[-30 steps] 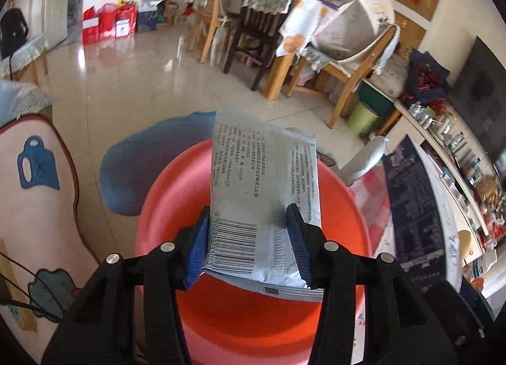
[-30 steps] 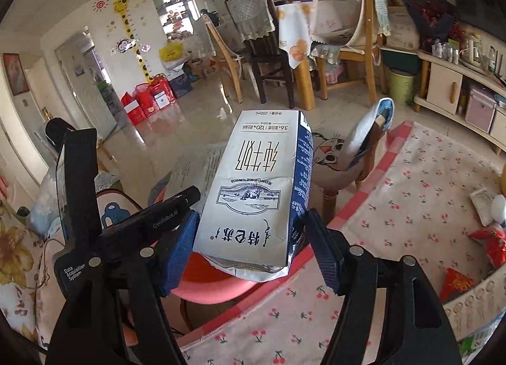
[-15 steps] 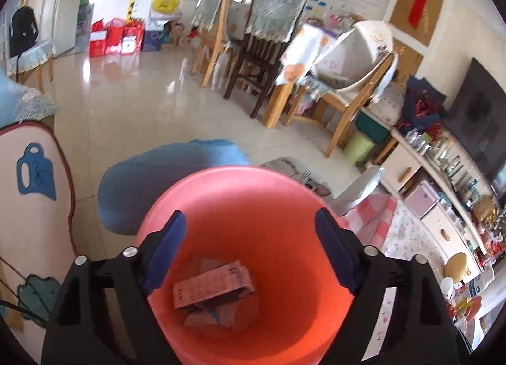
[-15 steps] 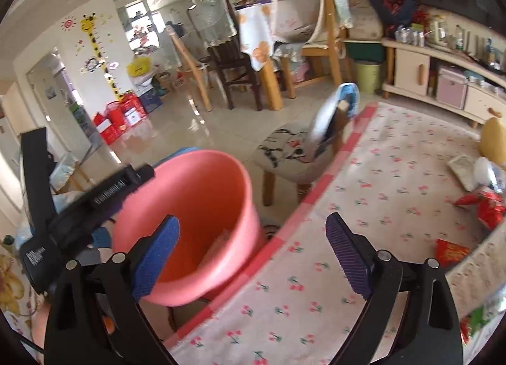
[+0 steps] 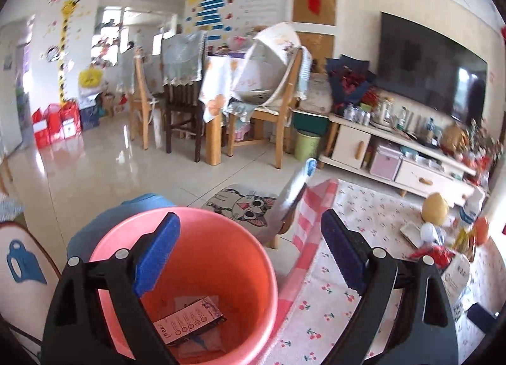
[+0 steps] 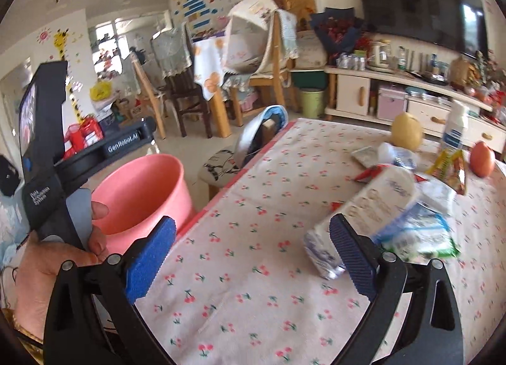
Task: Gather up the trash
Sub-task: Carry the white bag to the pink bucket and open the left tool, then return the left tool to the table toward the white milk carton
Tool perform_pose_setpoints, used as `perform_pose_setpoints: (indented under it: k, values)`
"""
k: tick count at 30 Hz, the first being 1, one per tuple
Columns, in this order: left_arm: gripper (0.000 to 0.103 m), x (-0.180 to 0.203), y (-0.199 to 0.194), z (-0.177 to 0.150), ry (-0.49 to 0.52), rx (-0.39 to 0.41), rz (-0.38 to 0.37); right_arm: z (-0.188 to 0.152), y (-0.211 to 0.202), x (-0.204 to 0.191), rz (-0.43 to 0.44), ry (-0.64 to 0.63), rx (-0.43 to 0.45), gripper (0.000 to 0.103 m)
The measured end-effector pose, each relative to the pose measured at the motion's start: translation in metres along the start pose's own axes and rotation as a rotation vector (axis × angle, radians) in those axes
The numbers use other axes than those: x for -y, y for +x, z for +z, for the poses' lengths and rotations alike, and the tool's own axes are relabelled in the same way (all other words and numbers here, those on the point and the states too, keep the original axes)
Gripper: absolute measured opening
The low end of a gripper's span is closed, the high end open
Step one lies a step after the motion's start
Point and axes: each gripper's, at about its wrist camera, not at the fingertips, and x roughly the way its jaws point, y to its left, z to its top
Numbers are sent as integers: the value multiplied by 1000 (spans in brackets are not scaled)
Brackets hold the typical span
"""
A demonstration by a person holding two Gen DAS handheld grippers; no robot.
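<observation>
- Trash pile (image 6: 408,207) lies on the cherry-print tablecloth (image 6: 253,238), toward the far right of the table; the pink bucket (image 6: 142,194) stands off the table's left edge, on the floor side.
- Right gripper (image 6: 253,257): jaws opening, nothing between the pads. It points across the cloth, and the pile sits ahead and to its right.
- Nearest piece is a white wrapped packet (image 6: 360,216). Its long axis runs diagonally, near-left to far-right, and its near end lies just beyond the right pad.
- Judgement: the right gripper is the nearer one. A grasp across the packet's short width would need a swing rightward.
- Left gripper (image 5: 249,254): jaws opening, empty, hovering above the bucket mouth. A printed carton (image 5: 189,324) lies flat on the bucket floor (image 5: 234,308). The pile shows only at this view's far right edge.
- A person's hand (image 6: 53,257) holds the left gripper's handle.
- Hard to read: the pile is motion-blurred, and overlapping wrappers cannot be counted or separated. A yellow round thing (image 6: 406,131) and an orange one (image 6: 481,158) behind it may be fruit, not trash; cannot tell.
- The packet's near end is partly hidden by the right pad.
</observation>
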Motion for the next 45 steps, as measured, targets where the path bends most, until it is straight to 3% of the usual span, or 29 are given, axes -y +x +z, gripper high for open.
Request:
perform_pose_setpoints:
  k: [11, 16, 24, 32, 45]
  values:
    - [91, 46, -21, -23, 106, -45, -265, -31, -57, 93, -78, 176, -57, 97]
    - [91, 79, -38, -39, 238, -54, -370, -48, -78, 132, -121, 213, -56, 97]
    - [91, 140, -49, -60, 398, -126, -550, -49, -98, 182, -162, 303, -33, 97]
    - [91, 180, -48, -86, 565, -165, -578, -34, -106, 214, -213, 319, -23, 97]
    - [91, 204, -24, -93, 633, -228, -560, -14, -83, 252, -233, 346, -49, 97]
